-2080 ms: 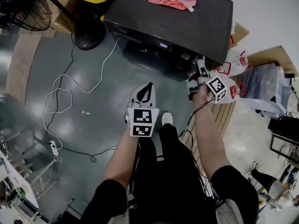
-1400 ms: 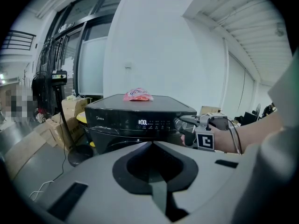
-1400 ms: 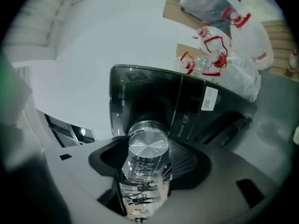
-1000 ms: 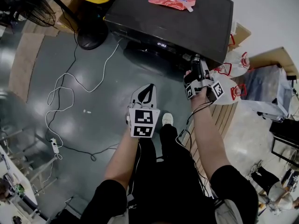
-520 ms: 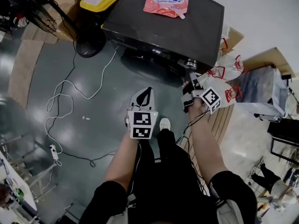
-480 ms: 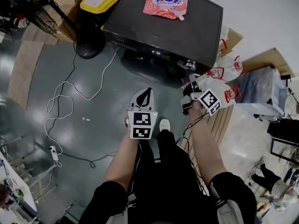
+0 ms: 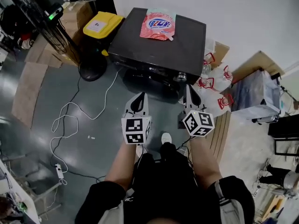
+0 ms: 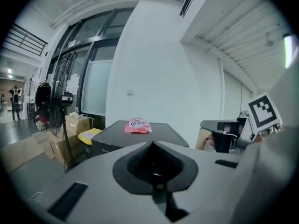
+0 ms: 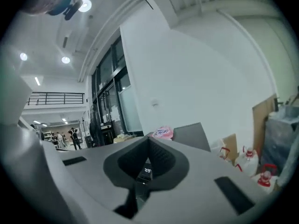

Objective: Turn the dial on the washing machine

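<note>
At the bottom of the head view the person's arms reach forward, each holding a tool over the grey floor (image 7: pixel 42 101). The left tool (image 7: pixel 141 96) sits at centre left of the frame. In the left gripper view its jaws (image 8: pixel 153 146) are closed tip to tip with nothing between them. The right tool (image 7: pixel 188 88) sits level with it at centre right. In the right gripper view its jaws (image 9: pixel 148 141) are closing fully together, tips met and empty. A lit display on the machine's front shows through the notch behind the tips.

Just above the right tool's tips in the head view is the silver dial (image 7: pixel 181 77), on the right end of the washing machine's front panel. The dial is near the tips but apart from them, with neither tool on it. The black washing machine (image 7: pixel 159 48) fills the upper centre. A pink pouch (image 7: pixel 158 23) lies on the far part of its lid, and also shows in both gripper views.

White bottles with red handles (image 7: pixel 211 80) stand right of the machine. To its left are a fan's round base (image 7: pixel 88 70), a white cable (image 7: pixel 70 120) trailing across the floor, and at the upper left a yellow-lidded bin (image 7: pixel 103 24).
</note>
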`<state>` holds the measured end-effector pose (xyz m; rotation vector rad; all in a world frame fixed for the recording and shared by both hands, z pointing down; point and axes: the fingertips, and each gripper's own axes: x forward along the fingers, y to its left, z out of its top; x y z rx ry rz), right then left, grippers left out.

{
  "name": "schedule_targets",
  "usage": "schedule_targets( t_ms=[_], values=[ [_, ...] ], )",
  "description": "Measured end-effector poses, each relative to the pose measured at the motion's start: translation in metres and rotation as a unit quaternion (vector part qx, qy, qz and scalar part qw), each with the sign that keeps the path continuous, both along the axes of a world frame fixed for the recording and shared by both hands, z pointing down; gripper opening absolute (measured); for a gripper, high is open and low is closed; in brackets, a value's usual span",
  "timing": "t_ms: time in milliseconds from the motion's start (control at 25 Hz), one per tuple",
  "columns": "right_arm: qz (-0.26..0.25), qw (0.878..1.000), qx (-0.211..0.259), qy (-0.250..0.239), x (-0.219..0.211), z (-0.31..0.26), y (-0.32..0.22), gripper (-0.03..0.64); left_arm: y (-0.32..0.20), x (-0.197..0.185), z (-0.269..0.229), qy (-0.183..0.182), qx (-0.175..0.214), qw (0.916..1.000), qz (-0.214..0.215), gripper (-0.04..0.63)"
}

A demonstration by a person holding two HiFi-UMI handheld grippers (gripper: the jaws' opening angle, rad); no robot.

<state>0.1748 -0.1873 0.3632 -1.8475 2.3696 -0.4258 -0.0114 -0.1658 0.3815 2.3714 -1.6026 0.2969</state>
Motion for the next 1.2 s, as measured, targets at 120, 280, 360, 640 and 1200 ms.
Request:
schedule_targets(
  t_ms=[120,280,360,640,1200],
  values=[
    [0.024,0.999,0.027,0.027,-0.003,-0.023,0.018,-0.002,0.007,-0.009,-0.032,0.004,0.032,0.9994,0.009,0.011],
    [0.035,0.997,0.05,0.042,-0.016,-0.045,0.05,0.0,0.03,-0.021,-0.064,0.01,0.063,0.9977,0.02,0.011],
    [0.035,0.996,0.061,0.049,-0.026,-0.052,0.064,0.0,0.042,-0.027,-0.074,0.012,0.074,0.9968,0.027,0.011],
    [0.034,0.996,0.069,0.053,-0.051,-0.06,0.081,0.0,0.055,-0.035,-0.089,0.013,0.089,0.995,0.043,0.011],
    [0.032,0.993,0.077,0.078,-0.069,-0.064,0.085,0.0,0.058,-0.044,-0.089,0.002,0.088,0.9944,0.057,0.011]
  ],
)
